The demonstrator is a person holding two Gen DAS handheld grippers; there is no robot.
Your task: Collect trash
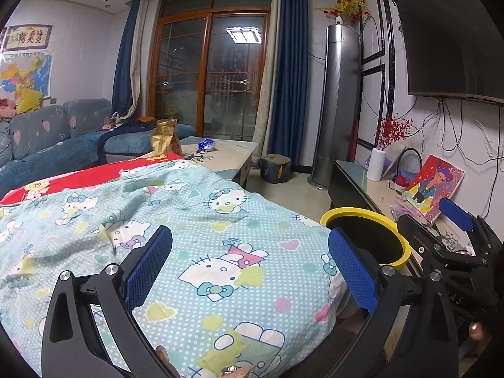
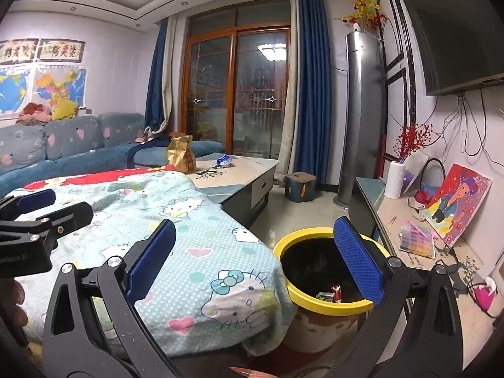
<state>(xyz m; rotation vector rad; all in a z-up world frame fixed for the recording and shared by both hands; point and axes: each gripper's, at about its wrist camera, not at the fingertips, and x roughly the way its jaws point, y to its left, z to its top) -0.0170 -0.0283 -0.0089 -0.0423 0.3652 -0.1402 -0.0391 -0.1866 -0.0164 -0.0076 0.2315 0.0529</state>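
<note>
I have my left claw (image 1: 250, 260) spread wide and gripping nothing, hovering over the pale blue cartoon-cat printed blanket (image 1: 195, 236) that drapes the near end of the counter. My right claw (image 2: 255, 256) is likewise released and empty, its right finger hanging over the mouth of the round yellow-rimmed trash bin (image 2: 327, 307), its left finger over the blanket's right edge.

The bin stands on the floor just beside the blanket's hanging right edge, between the counter and the low TV cabinet (image 2: 390, 220). Through the right camera I can see into it: its inside is dark, and at the bottom lie a few crumpled snack wrappers (image 2: 330, 294), one red and silver, one with green print. From the left camera only the bin's rim (image 1: 356, 212) and black interior show, so I cannot make out the contents there.

Further along the counter, past a red cloth (image 2: 94, 178) under the blanket's far edge, a gold foil snack bag (image 2: 181, 154) stands upright, open at the top; what it holds I cannot tell. Just right of it, near the far right corner, lies a small crumpled blue-and-white wrapper (image 2: 224, 160) on the bare marble-patterned counter top (image 2: 239, 173). A dark, squat stool-like box (image 2: 300, 187) sits on the floor beyond the counter's far corner
</note>
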